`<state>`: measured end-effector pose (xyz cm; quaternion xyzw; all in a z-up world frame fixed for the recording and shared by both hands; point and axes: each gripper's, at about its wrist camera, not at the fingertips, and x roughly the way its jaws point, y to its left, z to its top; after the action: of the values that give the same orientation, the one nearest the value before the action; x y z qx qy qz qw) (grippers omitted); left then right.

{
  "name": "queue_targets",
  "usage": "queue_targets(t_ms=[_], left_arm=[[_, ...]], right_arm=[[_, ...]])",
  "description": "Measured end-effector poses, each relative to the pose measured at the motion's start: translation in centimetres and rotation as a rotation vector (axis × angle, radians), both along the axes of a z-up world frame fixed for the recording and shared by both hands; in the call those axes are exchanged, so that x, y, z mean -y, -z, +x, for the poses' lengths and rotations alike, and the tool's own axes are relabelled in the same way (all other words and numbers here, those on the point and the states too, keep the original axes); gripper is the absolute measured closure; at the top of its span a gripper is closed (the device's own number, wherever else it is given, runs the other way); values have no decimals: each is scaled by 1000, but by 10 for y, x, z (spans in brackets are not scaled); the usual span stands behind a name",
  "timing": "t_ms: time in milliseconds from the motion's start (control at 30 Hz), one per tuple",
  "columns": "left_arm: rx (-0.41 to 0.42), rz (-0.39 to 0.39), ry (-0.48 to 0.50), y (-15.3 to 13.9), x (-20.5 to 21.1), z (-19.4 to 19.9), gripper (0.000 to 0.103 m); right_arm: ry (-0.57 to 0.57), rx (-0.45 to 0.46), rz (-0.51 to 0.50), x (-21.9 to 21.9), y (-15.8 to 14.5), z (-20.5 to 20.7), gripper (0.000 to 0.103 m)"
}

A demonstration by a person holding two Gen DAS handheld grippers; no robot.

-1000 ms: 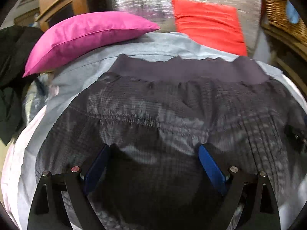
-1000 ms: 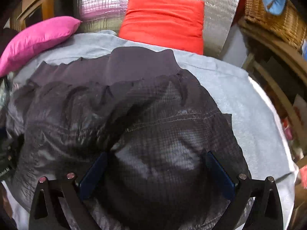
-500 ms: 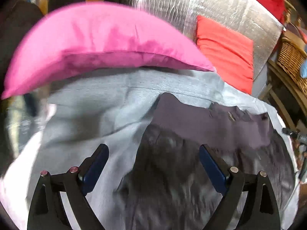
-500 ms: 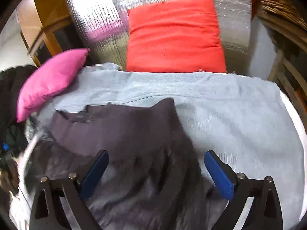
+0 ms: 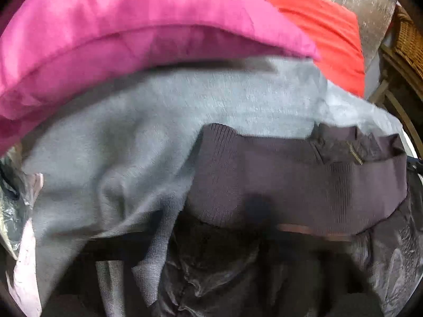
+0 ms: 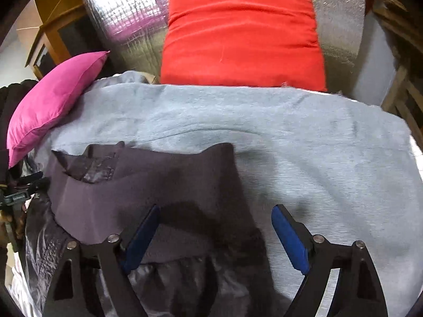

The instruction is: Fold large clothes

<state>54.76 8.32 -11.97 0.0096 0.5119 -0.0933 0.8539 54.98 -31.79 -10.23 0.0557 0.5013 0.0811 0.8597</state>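
A dark quilted jacket with a ribbed hem band (image 5: 290, 185) (image 6: 148, 185) lies on a grey blanket (image 5: 132, 132) (image 6: 290, 132). In the left wrist view, bunched jacket and blanket cloth fills the bottom and hides my left gripper's closing fingers. Whether they press on the cloth I cannot tell. A dark piece of that tool (image 6: 18, 198) shows at the left edge of the right wrist view. My right gripper (image 6: 215, 224) hangs over the hem's right corner. Its jaws are closing, the hem lies between the blue pads (image 6: 142, 235), and they do not press on it.
A pink pillow (image 5: 132, 26) (image 6: 53, 97) lies close behind the hem on the left. A red pillow (image 5: 317, 31) (image 6: 238, 31) leans on a silver foil backing (image 6: 127, 8). A wicker basket (image 5: 412, 42) and a wooden cabinet (image 6: 50, 34) flank the bed.
Both views have slid from the jacket's middle to its ribbed hem, nearer the pillows. The left fingers have vanished under bunched cloth. The right jaws have narrowed around the hem corner.
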Motion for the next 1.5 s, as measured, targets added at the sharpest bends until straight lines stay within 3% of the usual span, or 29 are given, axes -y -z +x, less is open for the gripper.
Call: queue_targets(t_ms=[33, 67, 133, 267, 367, 500, 667, 733, 800, 867, 967, 1200, 1333, 1400, 1500], left_arm=[[-10, -11, -19, 2, -2, 0, 78], [17, -6, -24, 0, -3, -3, 80], [61, 5, -54, -5, -7, -8, 83], [14, -21, -168, 13, -21, 0, 83], [10, 5, -166, 23, -14, 5, 83], [-19, -29, -189, 34, -24, 11, 82], [5, 66, -182, 34, -16, 6, 78], [27, 101, -183, 30, -11, 4, 66], [70, 151, -193, 19, -2, -2, 53], [124, 180, -206, 3, 1, -12, 48], [156, 194, -223, -20, -1, -28, 34], [248, 191, -261, -67, -16, -101, 32], [336, 90, -234, -86, -3, -162, 29], [370, 57, -184, -80, 25, -183, 28], [366, 48, -109, -62, 62, -199, 28]], right_arm=[[-5, -20, -10, -4, 2, 2, 62], [8, -23, -47, -7, 2, 4, 89], [32, -12, -50, -5, -4, 2, 95], [122, 36, -95, 9, -12, 1, 96], [151, 13, -135, 9, 3, 5, 96], [222, 22, -139, 18, 11, 10, 96], [245, 12, -158, 21, 21, 9, 96], [252, 3, -171, 20, 23, 9, 96], [254, 8, -185, 16, 22, 8, 88], [219, 10, -177, 9, 15, 6, 78], [186, 22, -180, 2, -3, -5, 18], [152, 117, -112, -18, -59, -67, 18], [49, 128, -25, -63, -63, -122, 18], [16, 143, -84, -85, -54, -143, 18], [57, 114, -294, -99, -26, -158, 18]])
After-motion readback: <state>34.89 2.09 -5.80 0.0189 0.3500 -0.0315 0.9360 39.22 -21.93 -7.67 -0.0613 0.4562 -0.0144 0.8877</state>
